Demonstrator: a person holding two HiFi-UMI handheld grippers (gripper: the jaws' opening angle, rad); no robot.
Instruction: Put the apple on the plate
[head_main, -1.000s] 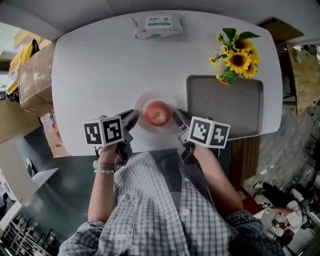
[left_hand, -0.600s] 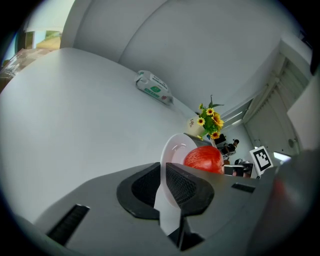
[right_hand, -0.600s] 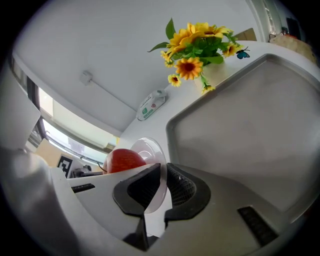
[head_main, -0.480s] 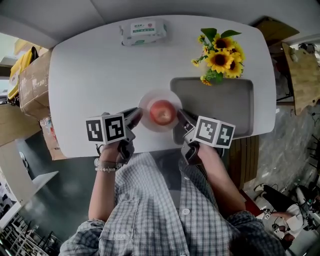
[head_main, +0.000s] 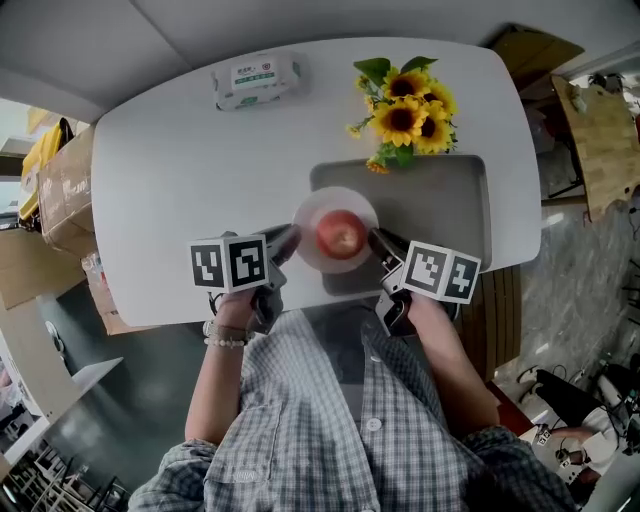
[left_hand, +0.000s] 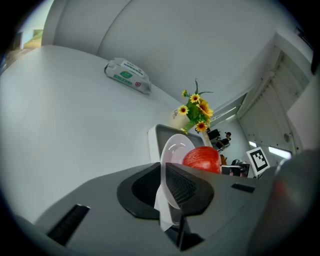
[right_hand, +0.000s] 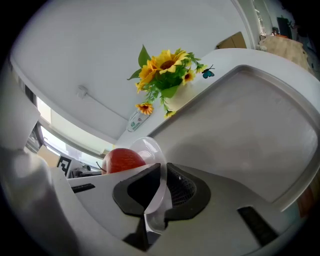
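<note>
A red apple sits on a small white plate. My two grippers carry the plate between them. My left gripper is shut on its left rim, my right gripper on its right rim. The plate hangs over the left part of a grey tray. In the left gripper view the plate's rim is pinched in my left gripper, with the apple beyond. In the right gripper view the rim is clamped in my right gripper, the apple to its left.
A bunch of sunflowers stands at the tray's far edge on the white table. A pack of wipes lies at the far left. Cardboard boxes stand off the table's left side. The table's near edge runs just under the grippers.
Both grippers have carried the plate with the apple to the right, from the bare table beside the tray to over the tray's left part. Both grips are unchanged.
</note>
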